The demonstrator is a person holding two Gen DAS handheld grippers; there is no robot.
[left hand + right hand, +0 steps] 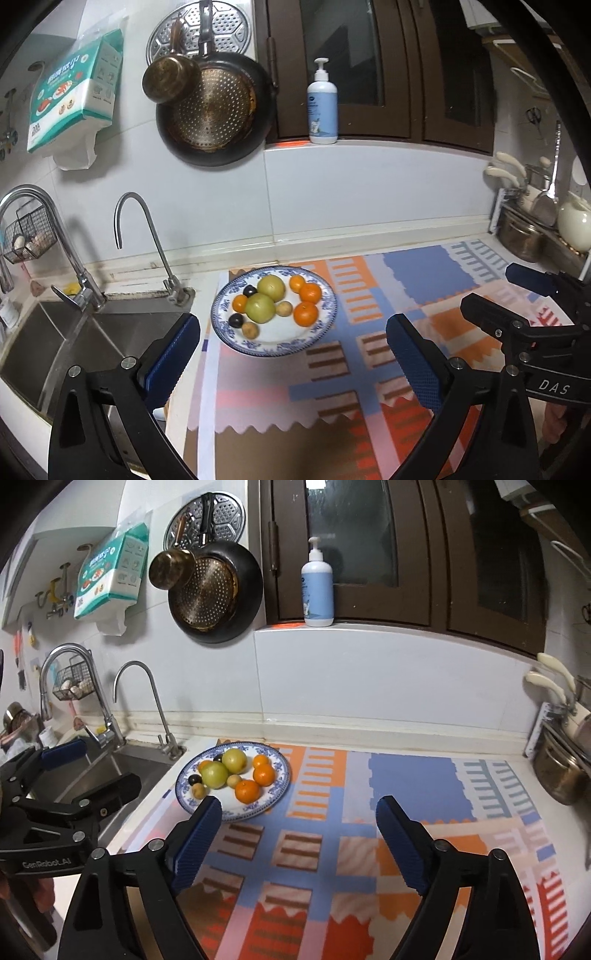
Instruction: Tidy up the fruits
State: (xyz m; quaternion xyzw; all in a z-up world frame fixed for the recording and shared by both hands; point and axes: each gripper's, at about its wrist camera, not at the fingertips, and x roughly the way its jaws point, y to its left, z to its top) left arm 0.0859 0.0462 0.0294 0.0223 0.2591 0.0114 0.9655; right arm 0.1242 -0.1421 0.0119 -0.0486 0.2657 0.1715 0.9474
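Note:
A blue-and-white plate [317,339] [275,794] sits on the patterned mat beside the sink. It holds two green fruits [260,307] [215,774], several oranges [306,314] [248,791], small brown fruits [250,329] and dark fruits [235,320]. My left gripper [293,334] is open and empty, hovering just short of the plate. My right gripper [299,814] is open and empty, right of and short of the plate. Each gripper shows in the other's view: the right one [524,291] and the left one [85,764], both open.
A steel sink [55,343] with two taps [155,240] lies left of the plate. Pans [214,110] hang on the wall. A soap bottle [322,107] stands on the window ledge. Pots and a knife rack [528,229] crowd the right end of the counter. The patterned mat [406,794] covers the counter.

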